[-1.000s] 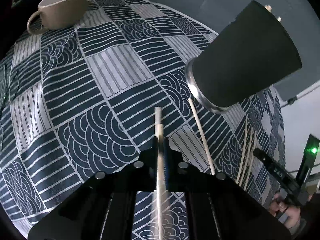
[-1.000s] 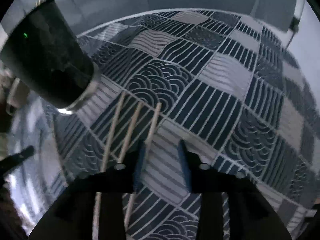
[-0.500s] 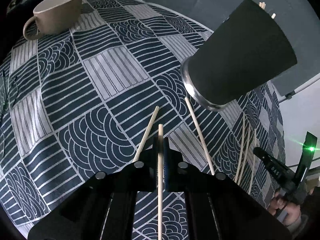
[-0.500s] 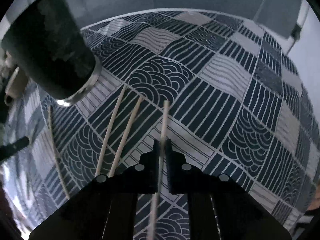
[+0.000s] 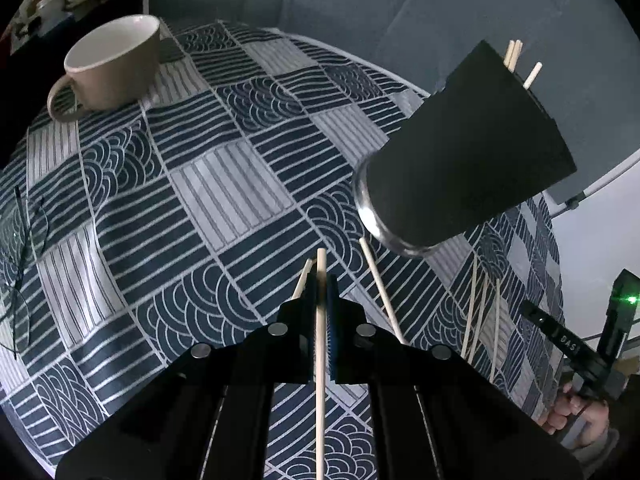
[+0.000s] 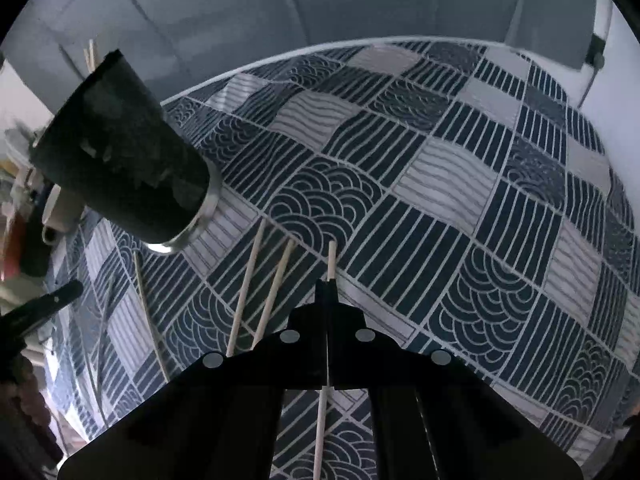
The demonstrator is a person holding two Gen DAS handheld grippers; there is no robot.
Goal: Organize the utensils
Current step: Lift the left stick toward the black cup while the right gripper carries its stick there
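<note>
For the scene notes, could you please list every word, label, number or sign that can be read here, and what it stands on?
"DAS": pale letters on the black bar of the right gripper, in the left wrist view; more letters may follow, too small to read.
Black cup: no lettering shows.
Beige mug: none.
Patterned tablecloth: none.

Pale wooden chopsticks (image 6: 245, 288) loose on patterned cloth, dark tumbler (image 5: 464, 152) upright, holding several

Beside the matt black tumbler (image 5: 468, 152) with its shiny metal base, pale wooden chopsticks (image 6: 245, 292) lie on patterned woven cloth (image 5: 224, 184).
</note>
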